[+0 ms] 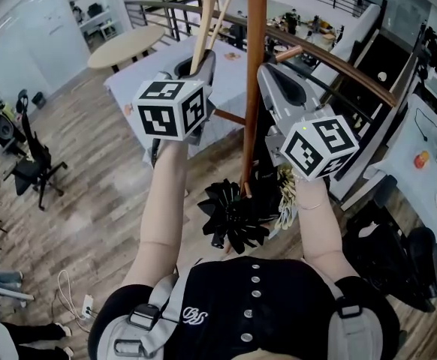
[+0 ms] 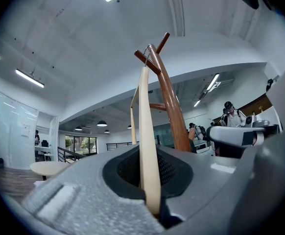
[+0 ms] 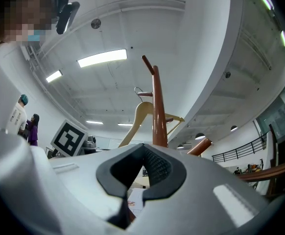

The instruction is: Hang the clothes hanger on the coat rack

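1. The left gripper [image 2: 150, 202] is raised, its jaws clamped on one pale wooden arm of the hanger [image 2: 146, 131].
2. The hanger's wire hook [image 2: 147, 49] sits at a short peg [image 2: 142, 58] by the top fork of the brown rack [image 2: 171, 106] (whether it rests its weight there cannot be told).
3. The right gripper [image 3: 130, 190] has its jaws together with nothing between them. It is just beside the rack, on the rack's right in the head view.
4. The rack stands on a wooden floor [image 1: 106, 201].

Black top [image 1: 256, 306] with white buttons [image 1: 255, 280], grey harness straps [image 1: 162, 298] with buckles, thin bracelet [image 1: 314, 205], black-and-white marker cubes [image 1: 172, 109] on grey housings.
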